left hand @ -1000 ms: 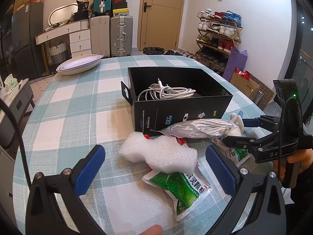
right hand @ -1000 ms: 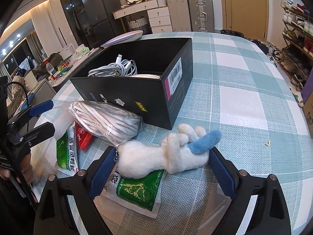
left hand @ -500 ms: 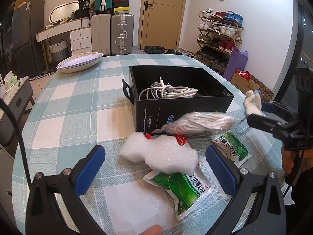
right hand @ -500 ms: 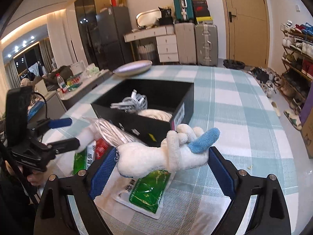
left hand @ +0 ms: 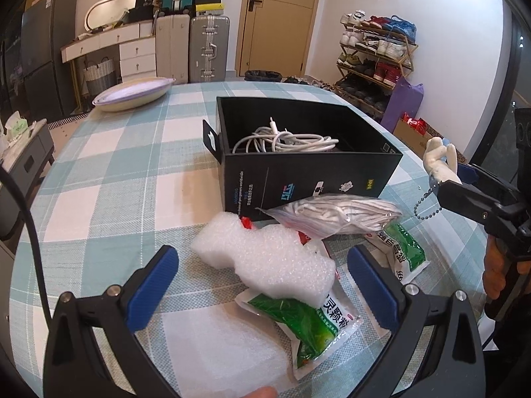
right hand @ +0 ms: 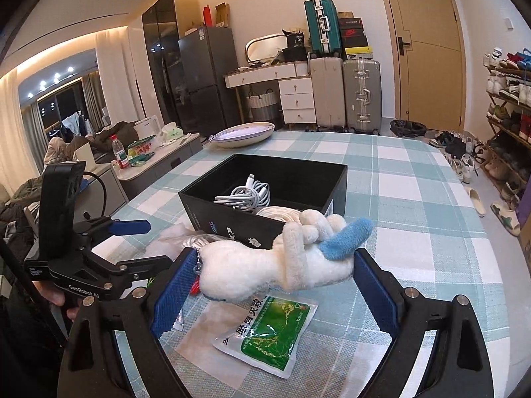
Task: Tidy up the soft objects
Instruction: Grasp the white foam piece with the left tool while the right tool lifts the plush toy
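Nearest: right gripper [right hand: 270, 277] clamped lengthwise on white plush toy [right hand: 265, 265], lifted clear of checked tablecloth [right hand: 415, 199]. Below it, green sachet [right hand: 268, 331]. Left gripper [left hand: 262, 288] jaws apart, white foam piece [left hand: 265, 258] lying between them, seemingly untouched. Beyond: bagged cord bundle [left hand: 332, 212], then black box [left hand: 308, 179] holding white cables [left hand: 285, 139].

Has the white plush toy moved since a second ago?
Yes. The white plush toy, clamped in the right gripper, has been lifted off the table: it lay below the black box front wall, now it overlaps the box rim.
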